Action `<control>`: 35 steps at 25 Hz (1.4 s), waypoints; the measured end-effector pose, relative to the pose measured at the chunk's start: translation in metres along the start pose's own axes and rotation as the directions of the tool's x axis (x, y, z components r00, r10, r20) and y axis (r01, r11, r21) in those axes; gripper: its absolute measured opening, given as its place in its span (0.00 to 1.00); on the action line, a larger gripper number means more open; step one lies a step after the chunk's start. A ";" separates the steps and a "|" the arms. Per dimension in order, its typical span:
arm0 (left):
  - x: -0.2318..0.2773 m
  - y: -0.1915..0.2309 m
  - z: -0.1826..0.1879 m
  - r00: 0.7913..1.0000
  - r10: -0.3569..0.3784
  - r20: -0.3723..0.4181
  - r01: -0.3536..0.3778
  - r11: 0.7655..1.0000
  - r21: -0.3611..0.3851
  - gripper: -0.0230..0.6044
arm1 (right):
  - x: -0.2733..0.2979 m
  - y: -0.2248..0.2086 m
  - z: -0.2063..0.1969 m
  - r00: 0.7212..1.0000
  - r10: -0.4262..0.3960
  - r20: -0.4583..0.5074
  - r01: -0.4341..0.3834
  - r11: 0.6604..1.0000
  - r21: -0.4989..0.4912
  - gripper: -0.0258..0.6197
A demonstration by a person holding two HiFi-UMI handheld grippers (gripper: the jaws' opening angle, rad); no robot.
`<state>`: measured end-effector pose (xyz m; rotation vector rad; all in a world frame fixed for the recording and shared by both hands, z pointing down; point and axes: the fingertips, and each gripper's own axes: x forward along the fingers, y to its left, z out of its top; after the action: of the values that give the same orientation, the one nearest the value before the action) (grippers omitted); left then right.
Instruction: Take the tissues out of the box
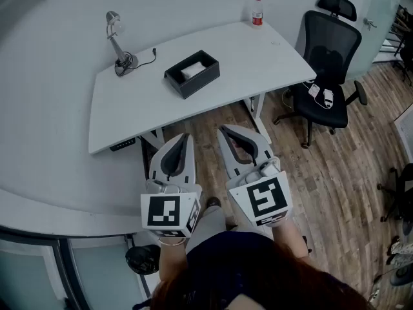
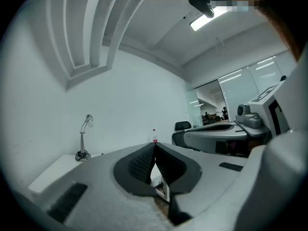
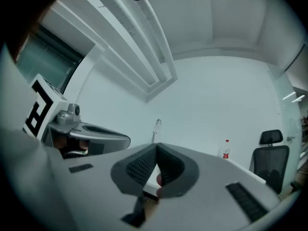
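Nearest us: left gripper (image 1: 185, 137) and right gripper (image 1: 223, 131), side by side, jaws together on both, nothing between them. We list next the counter (image 1: 271, 57). Black box (image 1: 192, 74) mid-counter, well apart from both grippers, white tissues (image 1: 193, 68) inside. Lamp (image 1: 117, 44) and bottle (image 1: 257, 11) at the far edge.

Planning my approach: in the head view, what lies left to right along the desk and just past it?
desk lamp → black tissue box → bottle → office chair
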<state>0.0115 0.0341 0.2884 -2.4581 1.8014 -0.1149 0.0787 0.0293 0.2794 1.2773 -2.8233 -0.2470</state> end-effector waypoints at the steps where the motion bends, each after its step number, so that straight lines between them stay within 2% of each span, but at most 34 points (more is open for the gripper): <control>1: 0.003 0.004 -0.001 1.000 0.001 -0.002 -0.001 1.000 -0.003 0.08 | 0.004 0.000 0.000 1.000 -0.002 0.003 0.002 1.000 0.008 0.07; 7: 0.021 0.029 -0.008 1.000 -0.006 -0.009 0.006 1.000 -0.015 0.08 | 0.031 -0.002 -0.002 1.000 0.023 0.009 -0.023 0.995 0.100 0.07; 13: 0.041 0.050 -0.014 0.999 -0.029 -0.017 0.028 0.999 -0.027 0.08 | 0.061 -0.005 -0.006 1.000 0.006 -0.023 -0.005 0.999 0.045 0.07; 21: 0.063 0.070 -0.011 0.997 -0.079 -0.008 0.079 0.995 -0.054 0.08 | 0.101 -0.006 -0.009 0.999 0.001 -0.052 0.001 0.999 0.041 0.07; 30: 0.082 0.108 -0.018 0.991 -0.136 0.008 0.136 0.991 -0.018 0.08 | 0.146 -0.005 -0.006 0.998 -0.039 -0.055 0.041 0.998 0.040 0.07; 35: 0.091 0.120 -0.023 0.985 -0.171 0.009 0.171 0.985 -0.029 0.08 | 0.165 -0.006 -0.009 0.995 -0.067 -0.078 0.070 0.997 0.042 0.07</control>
<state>-0.0776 -0.0898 0.2974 -2.6276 1.5983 -0.0919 -0.0246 -0.0993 0.2813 1.3631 -2.7395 -0.1353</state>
